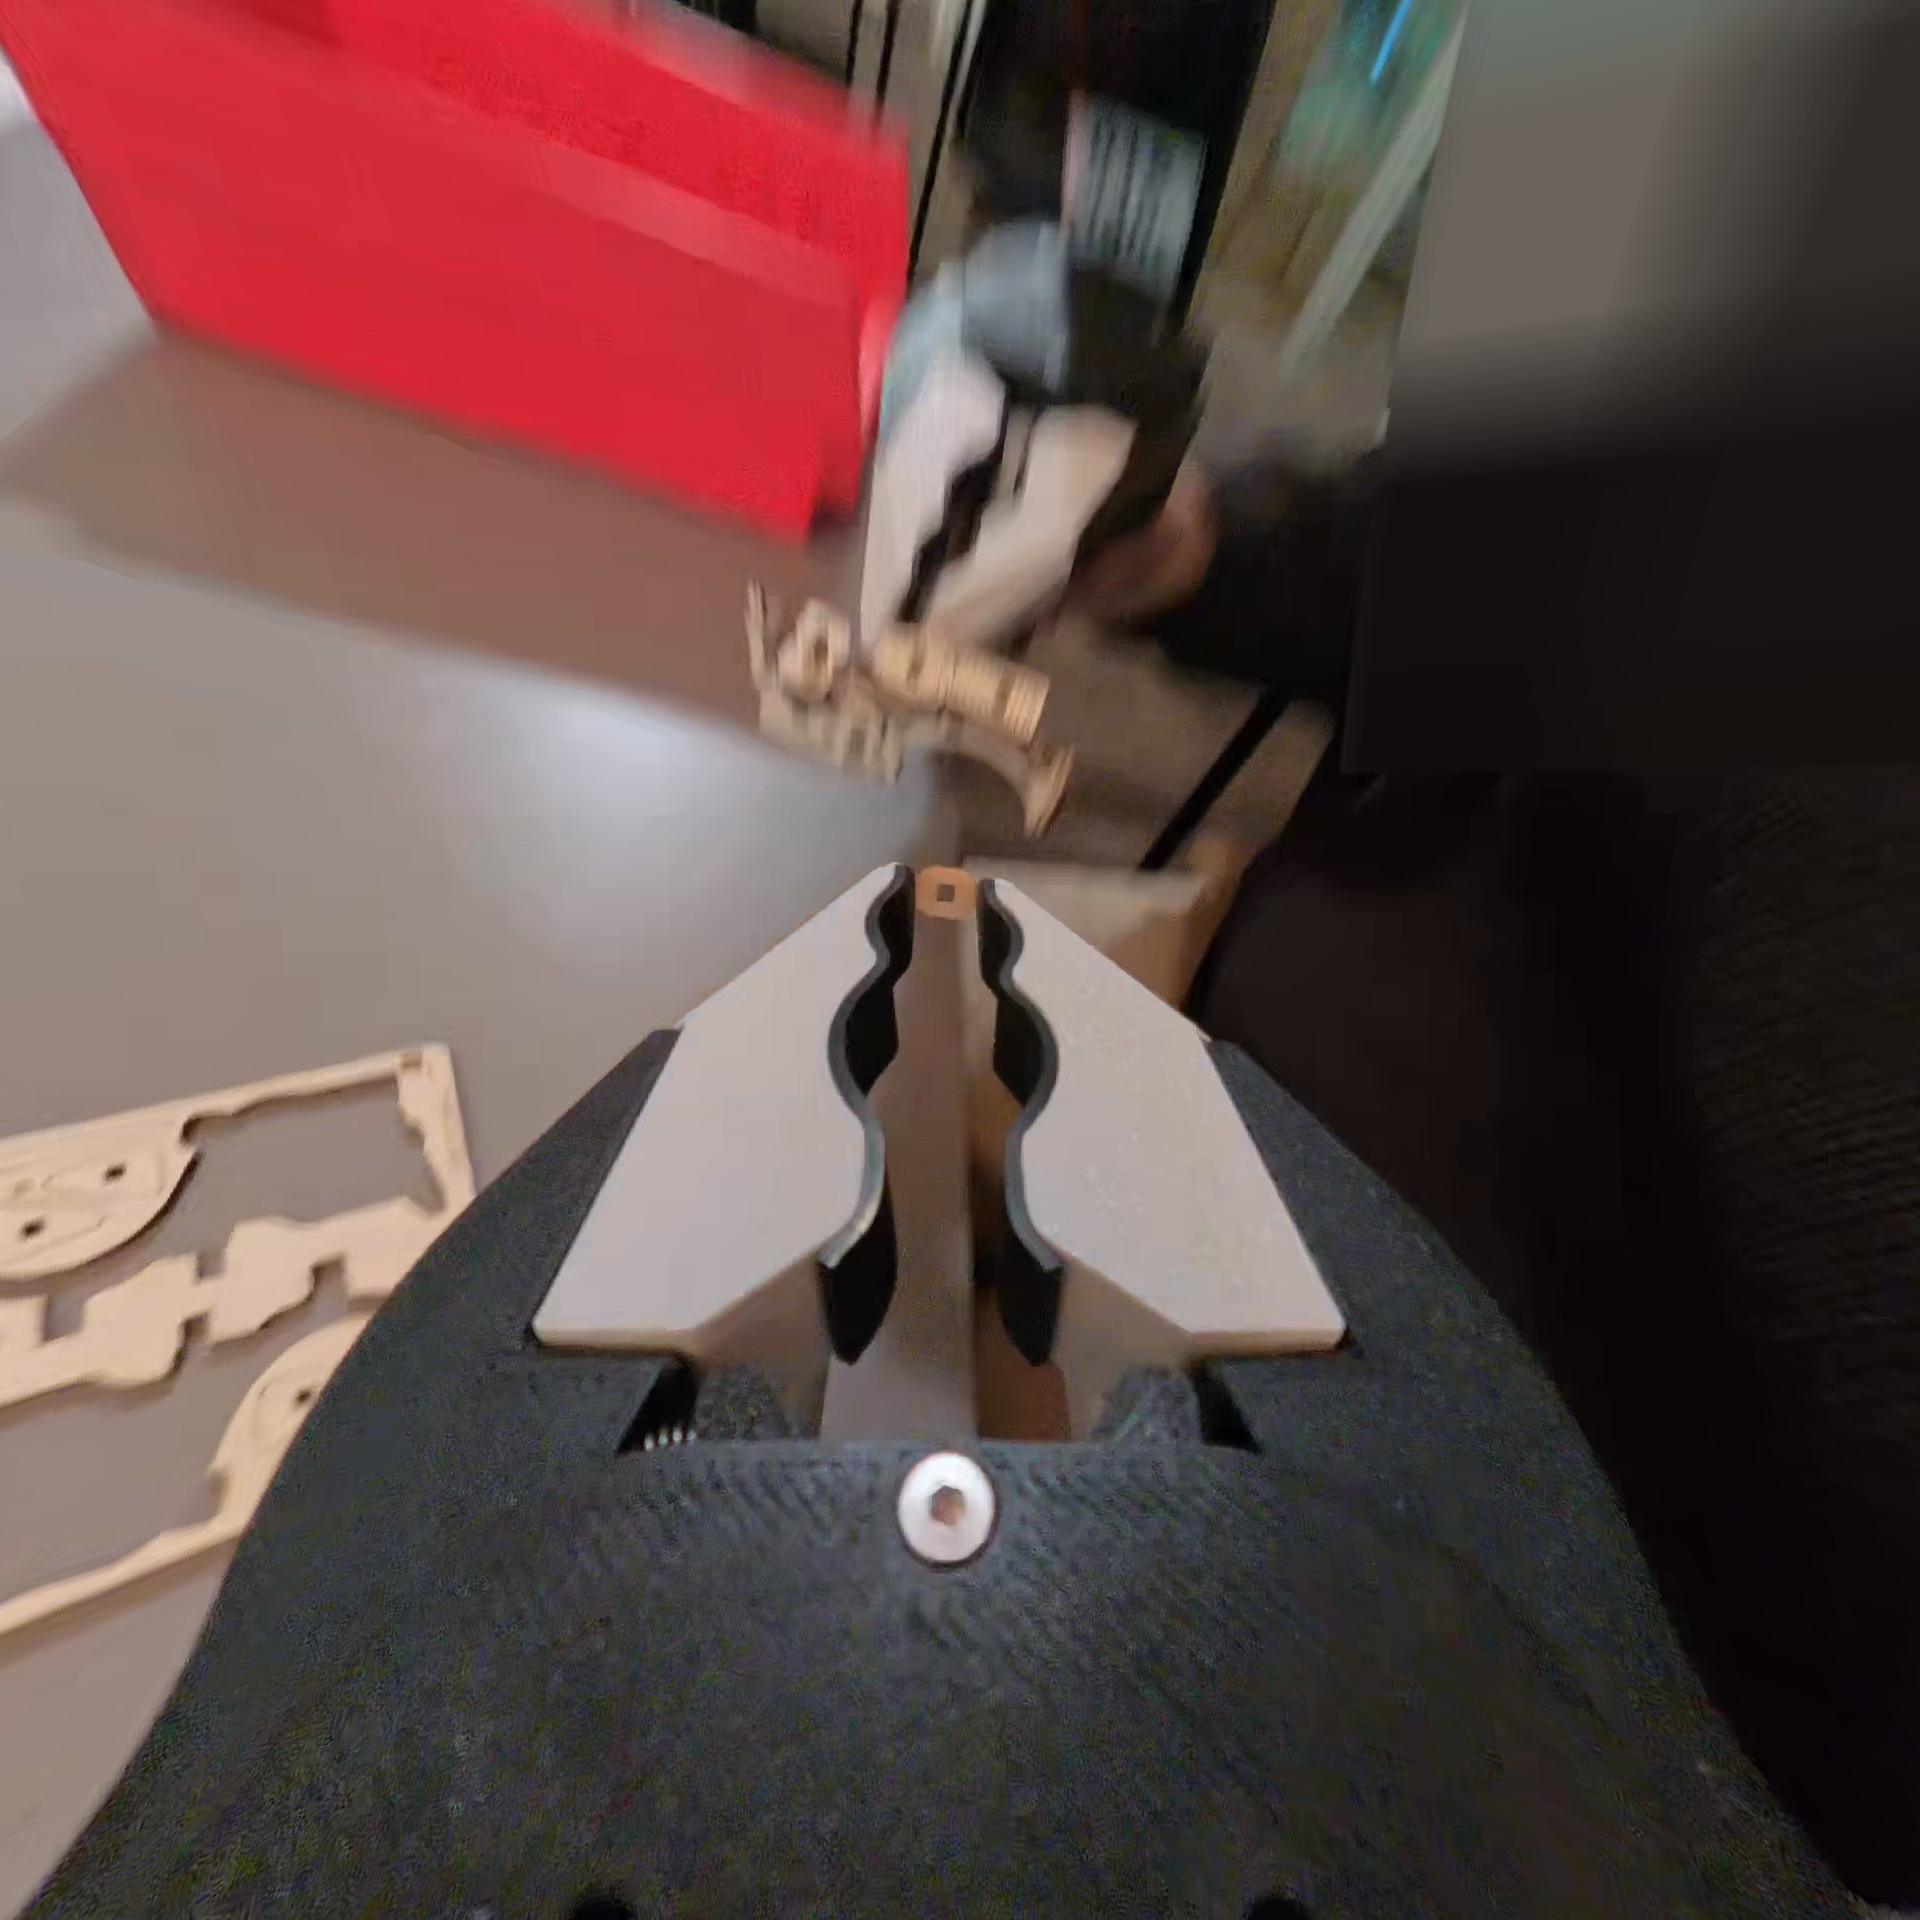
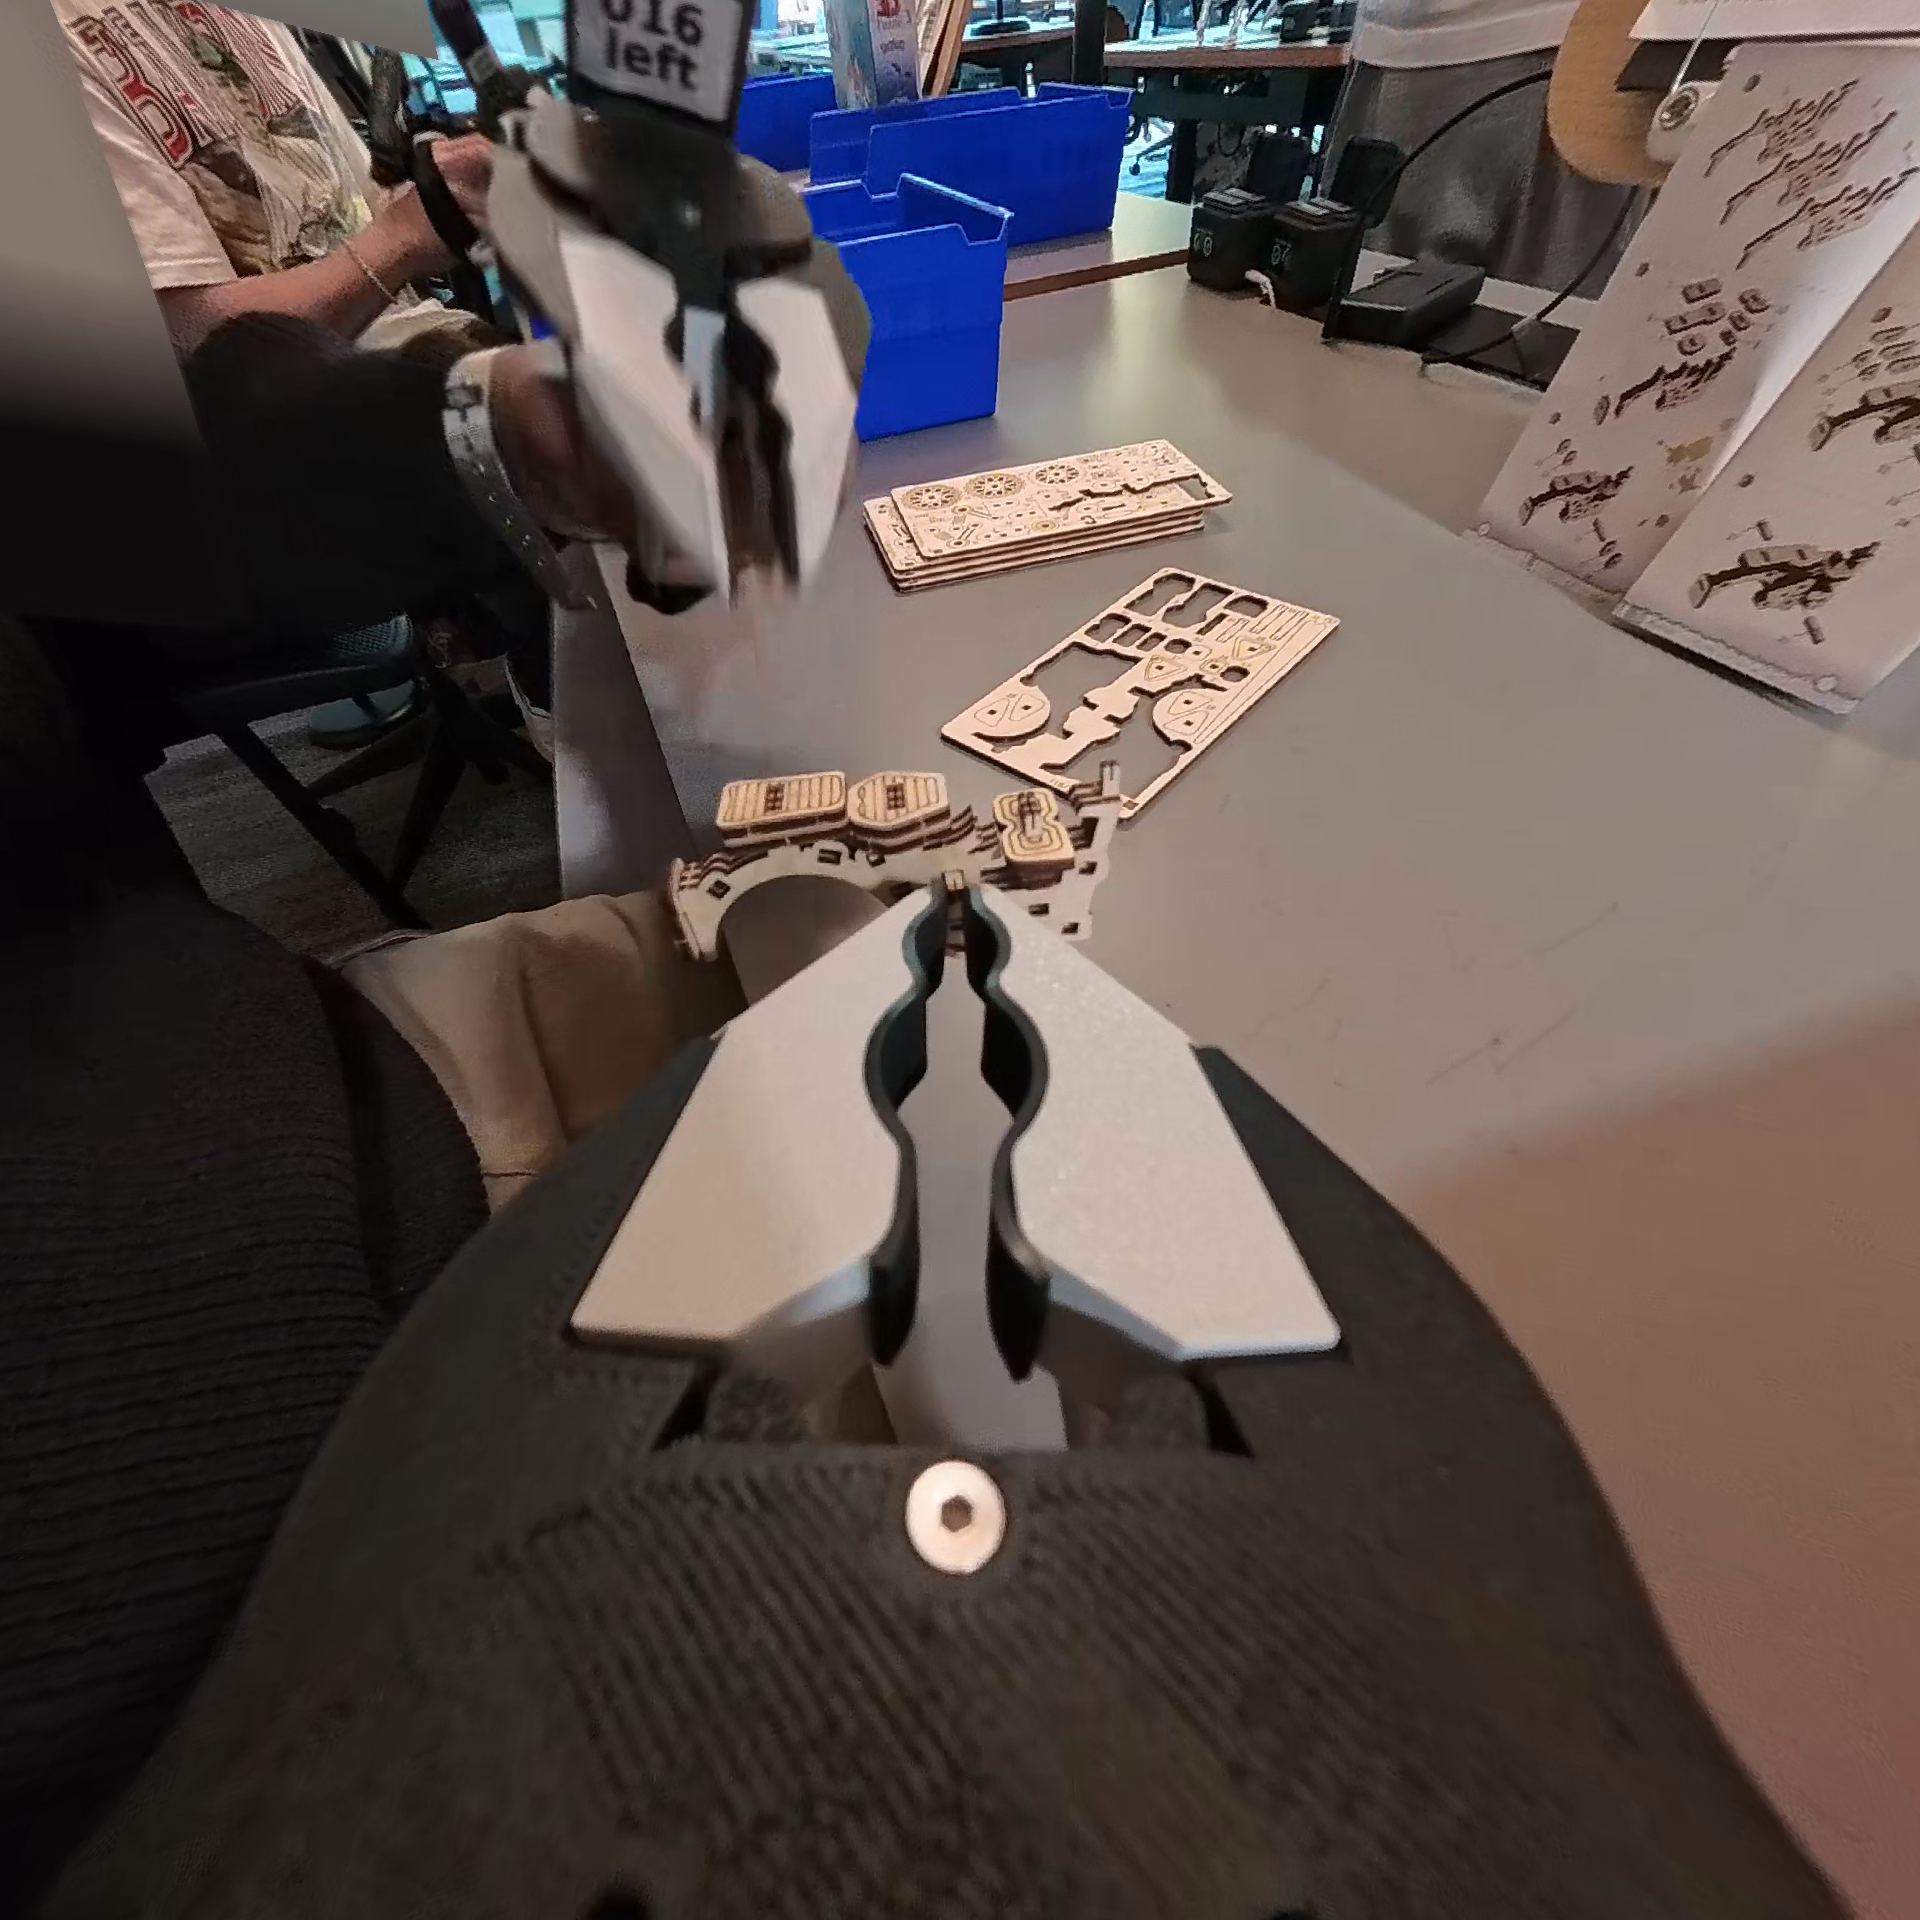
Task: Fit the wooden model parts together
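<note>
In the left wrist view my left gripper (image 1: pixel 945 881) is shut on a small wooden piece with a square hole (image 1: pixel 932 908), held above the table's edge. Ahead of it, blurred, the right gripper (image 1: pixel 920 634) holds the part-built wooden model (image 1: pixel 894 691). In the right wrist view my right gripper (image 2: pixel 954 896) is shut on a thin edge of that model (image 2: pixel 831 831), which carries several stacked oval blocks and an arched cut-out at its left end. The left gripper (image 2: pixel 764 577) hangs blurred above and to the left of the model, apart from it.
A grey table (image 2: pixel 1455 935) holds a punched-out wooden sheet (image 2: pixel 1143 686), a stack of uncut sheets (image 2: pixel 1049 509), blue bins (image 2: pixel 925 270) and propped instruction pages (image 2: pixel 1745 416). A red box (image 1: pixel 499 239) and another wooden sheet (image 1: pixel 208 1195) show in the left wrist view. A person sits at the far left. The tips of one gripper are about 9 centimetres away from the tips of the other.
</note>
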